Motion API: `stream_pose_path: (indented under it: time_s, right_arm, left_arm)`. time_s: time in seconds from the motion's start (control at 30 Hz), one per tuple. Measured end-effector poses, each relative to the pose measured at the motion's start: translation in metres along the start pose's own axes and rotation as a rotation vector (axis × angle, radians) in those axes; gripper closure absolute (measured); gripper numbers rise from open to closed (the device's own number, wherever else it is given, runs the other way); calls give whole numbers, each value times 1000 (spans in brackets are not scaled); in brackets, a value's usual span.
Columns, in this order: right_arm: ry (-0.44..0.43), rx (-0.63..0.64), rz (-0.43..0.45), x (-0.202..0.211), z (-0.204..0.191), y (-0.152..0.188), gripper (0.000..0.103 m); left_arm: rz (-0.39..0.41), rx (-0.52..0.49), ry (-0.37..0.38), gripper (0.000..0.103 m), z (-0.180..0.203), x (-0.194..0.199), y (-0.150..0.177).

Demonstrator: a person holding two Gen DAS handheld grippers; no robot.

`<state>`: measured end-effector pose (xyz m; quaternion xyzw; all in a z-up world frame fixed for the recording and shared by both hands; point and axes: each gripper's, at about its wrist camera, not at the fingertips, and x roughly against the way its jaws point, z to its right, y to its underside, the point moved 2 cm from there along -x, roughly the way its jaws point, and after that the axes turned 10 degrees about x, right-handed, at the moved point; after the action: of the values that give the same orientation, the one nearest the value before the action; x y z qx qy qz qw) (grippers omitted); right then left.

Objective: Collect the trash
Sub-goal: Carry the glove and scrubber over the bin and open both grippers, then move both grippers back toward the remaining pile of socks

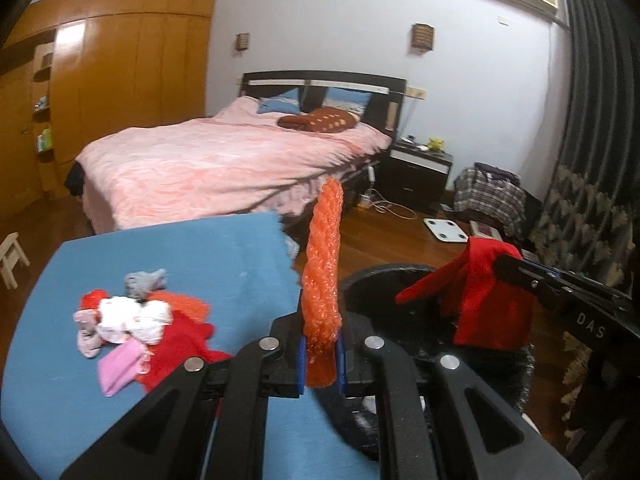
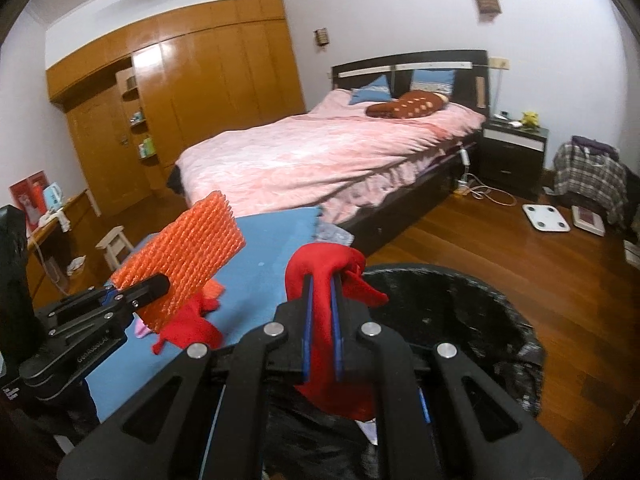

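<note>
Orange ribbed foam sheet [image 1: 322, 280] is what my left gripper [image 1: 322, 354] has pinched between its blue pads, standing up edge-on from the jaws in my left wrist view. From the right wrist view the same sheet shows its broad face, held over the blue table [image 2: 256, 248], just beside the black-lined trash bin [image 2: 460, 312]. My right gripper [image 2: 321, 344] is pressed together on a red scrap of cloth [image 2: 320, 272], which sticks up past the fingertips and droops over the near rim of the bin. In the left wrist view that red piece hangs above the bin's opening. Further from the bin, on the table, I see a small pile of leftovers [image 1: 132, 320]: white, pink, grey and red bits lying touching each other. Beyond the bin stands the pink-covered bed [image 1: 224, 160].
</note>
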<state>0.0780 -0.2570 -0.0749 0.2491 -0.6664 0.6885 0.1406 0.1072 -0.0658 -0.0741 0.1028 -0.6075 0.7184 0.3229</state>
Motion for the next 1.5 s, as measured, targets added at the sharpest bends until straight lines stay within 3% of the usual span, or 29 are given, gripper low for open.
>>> stream_pose_path:
  time_s: [0.47,0.5,0.53,0.57,0.6,0.73,0.8,0.87,0.97,1.07,1.5]
  right_arm:
    - [104,-54,-41,4,47,27,91]
    - [114,-56,-45,3,49,29,84]
    - [124,-60,-49,3,52,31,78]
    - [134,-65,-51,5,52,33,66]
    - [140,-69,-52,4,56,33,57]
    - [169,-80,-57,5,61,39,39]
    - [185,-86,-49,6,64,40,20]
    - [204,-91,-34,8,62,41,11]
    - [188,-87,-29,5,58,38,8]
    - [171,-70,-26,0,48,34,7]
    - [62,0,-33,-32,-21,17,6]
  left_arm:
    - [-73,-60,119,90,56,-38,7]
    - [-80,-63,142,87,59,-39,8]
    - [-81,-68,143,72,60,-40,8]
    - [-76,-71,142,56,60,-39,8]
    - [-67,-69,145,52,59,-37,8]
    - [-57,-61,126,39,51,-34,6]
    - [-49,-60,107,36,43,-32,4]
    - [-34,-60,74,29,34,-28,3]
    - [-12,-44,29,18,20,-21,2]
    - [1,-15,-2,15,1,-14,-2]
    - [32,93,-158,12,-77,9,0]
